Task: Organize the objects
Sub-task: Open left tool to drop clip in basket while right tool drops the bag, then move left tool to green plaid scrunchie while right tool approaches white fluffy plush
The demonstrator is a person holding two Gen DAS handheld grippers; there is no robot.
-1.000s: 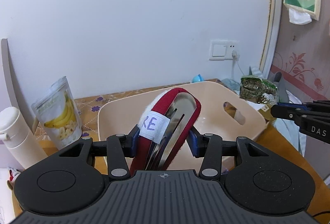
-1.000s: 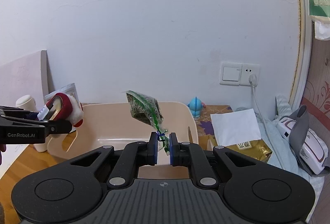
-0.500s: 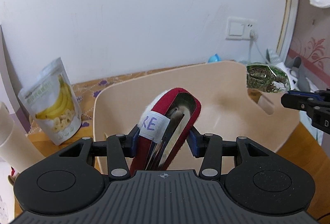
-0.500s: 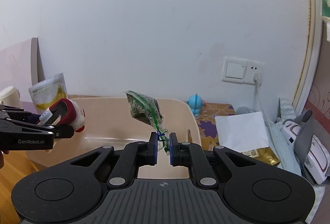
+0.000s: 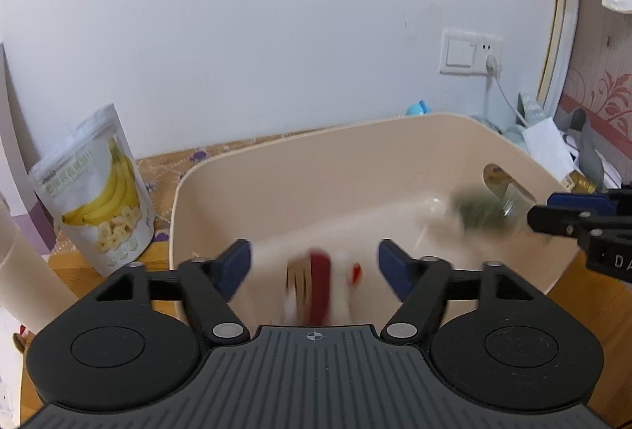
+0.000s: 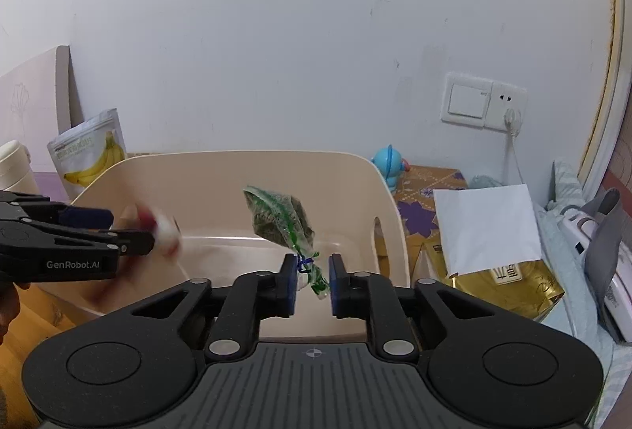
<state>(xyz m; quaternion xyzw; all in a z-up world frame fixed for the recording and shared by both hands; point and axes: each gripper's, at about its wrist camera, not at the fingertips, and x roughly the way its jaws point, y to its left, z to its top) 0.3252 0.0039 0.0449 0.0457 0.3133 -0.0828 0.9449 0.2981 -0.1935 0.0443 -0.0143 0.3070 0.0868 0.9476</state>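
Both grippers hang over a beige plastic bin [image 5: 276, 168]. My left gripper [image 5: 314, 259] has its jaws opening wide; a red and white pouch with cutlery [image 5: 320, 286] shows as a blur between and below them, touching neither pad, over the bin floor. My right gripper [image 6: 312, 271] has its jaws opening too. The tied neck of a clear bag of green dried leaves [image 6: 284, 219] still sits between its pads, with gaps on both sides. In the right wrist view the left gripper [image 6: 98, 227] is at the bin's left rim [image 6: 221, 160] beside the blurred pouch [image 6: 158, 227].
A banana chip pouch [image 5: 98, 192] and a cream flask [image 5: 23, 271] stand left of the bin. To its right are a blue figurine [image 6: 389, 164], white paper [image 6: 486, 227] on a gold bag [image 6: 509, 286], a grey and white device [image 6: 600, 243] and a wall socket [image 6: 484, 105].
Both grippers came down and forward over the bin, then spread their jaws. The red pouch left the left gripper's grip and is dropping; the leaf bag is loose between the right pads.
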